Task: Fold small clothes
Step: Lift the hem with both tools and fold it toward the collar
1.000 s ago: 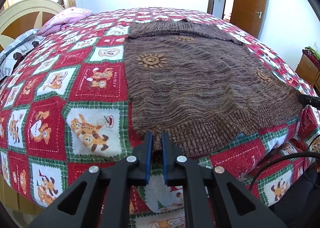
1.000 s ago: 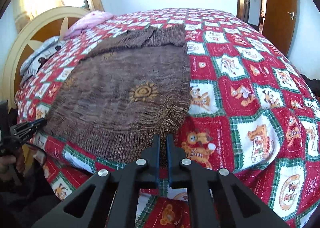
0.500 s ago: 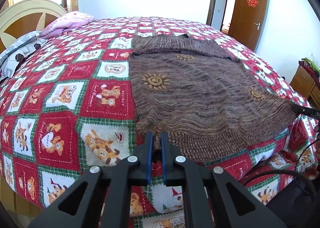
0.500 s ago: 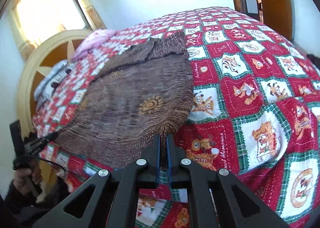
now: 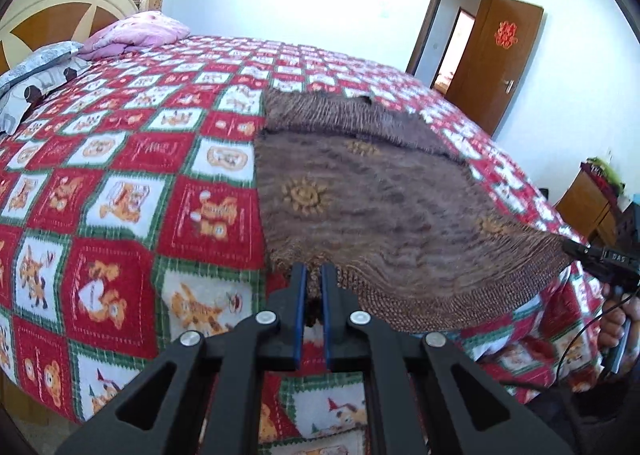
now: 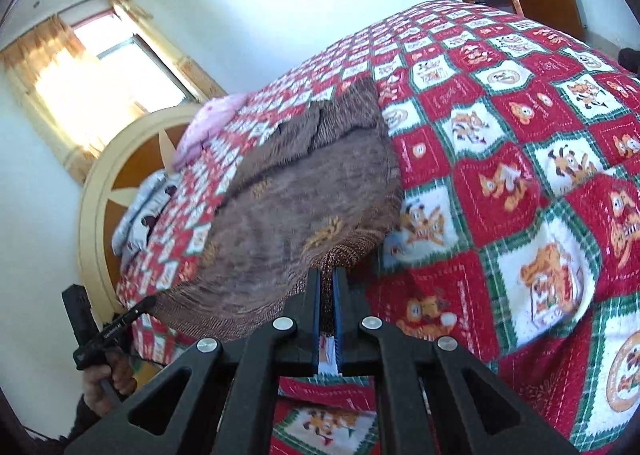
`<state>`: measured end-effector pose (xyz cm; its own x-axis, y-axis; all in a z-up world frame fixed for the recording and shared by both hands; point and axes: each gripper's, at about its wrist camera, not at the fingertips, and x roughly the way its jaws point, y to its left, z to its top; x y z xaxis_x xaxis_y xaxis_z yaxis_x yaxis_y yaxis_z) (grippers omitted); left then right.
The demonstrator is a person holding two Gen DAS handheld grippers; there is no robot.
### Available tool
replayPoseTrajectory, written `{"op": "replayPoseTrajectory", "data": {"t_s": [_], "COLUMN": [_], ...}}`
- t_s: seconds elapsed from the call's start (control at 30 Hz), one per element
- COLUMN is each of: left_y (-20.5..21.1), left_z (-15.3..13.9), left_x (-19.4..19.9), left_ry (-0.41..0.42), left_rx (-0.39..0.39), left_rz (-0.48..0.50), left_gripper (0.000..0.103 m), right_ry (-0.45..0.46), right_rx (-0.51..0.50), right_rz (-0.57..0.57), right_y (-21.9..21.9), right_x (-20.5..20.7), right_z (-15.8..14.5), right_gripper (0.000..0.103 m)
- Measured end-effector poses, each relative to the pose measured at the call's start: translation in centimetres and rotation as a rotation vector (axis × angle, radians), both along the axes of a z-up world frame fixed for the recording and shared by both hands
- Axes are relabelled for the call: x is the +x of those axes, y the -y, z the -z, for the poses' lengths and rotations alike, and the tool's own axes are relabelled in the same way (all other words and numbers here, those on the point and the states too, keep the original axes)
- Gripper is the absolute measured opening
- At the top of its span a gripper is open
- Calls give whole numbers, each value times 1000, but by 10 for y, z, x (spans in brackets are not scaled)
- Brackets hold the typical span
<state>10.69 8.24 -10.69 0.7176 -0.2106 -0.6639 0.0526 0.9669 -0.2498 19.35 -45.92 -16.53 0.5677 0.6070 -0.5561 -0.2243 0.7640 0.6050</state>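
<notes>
You're clamping the left gripper [image 5: 314, 275] on one hem corner of the brown knit sweater [image 5: 380, 199] and the right gripper [image 6: 327, 279] on the other corner, both sets of jaws pinching the ribbed edge tight. The sweater is lying spread on the red checked quilt [image 5: 120, 191], its hem stretching raised between your two hands near the bed's edge.

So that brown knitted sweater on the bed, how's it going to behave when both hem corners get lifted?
The brown sweater is probably floppy: its hem already sags between the left gripper and right gripper, both shut on its corners. The loose knit likely stretches under its own weight. It may drag on the quilt rather than slide freely.
</notes>
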Motion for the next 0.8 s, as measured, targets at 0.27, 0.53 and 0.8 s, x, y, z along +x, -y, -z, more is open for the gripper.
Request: {"op": "replayPoseTrajectory", "data": {"t_s": [0.27, 0.53, 0.8], "left_y": [-8, -22, -28], "left_z": [-13, -29, -49], "left_x": [17, 35, 50], "left_ry": [25, 53, 99], "left_rx": [-48, -134, -165], "left_rz": [-9, -35, -42], "left_gripper": [7, 7, 7], "right_ry": [14, 33, 77], "right_rx": [74, 103, 84], "right_rz": [25, 29, 8], "right_y": [15, 19, 12], "right_x": [14, 30, 51], "right_z": [-21, -41, -64], "right_gripper": [5, 5, 5]}}
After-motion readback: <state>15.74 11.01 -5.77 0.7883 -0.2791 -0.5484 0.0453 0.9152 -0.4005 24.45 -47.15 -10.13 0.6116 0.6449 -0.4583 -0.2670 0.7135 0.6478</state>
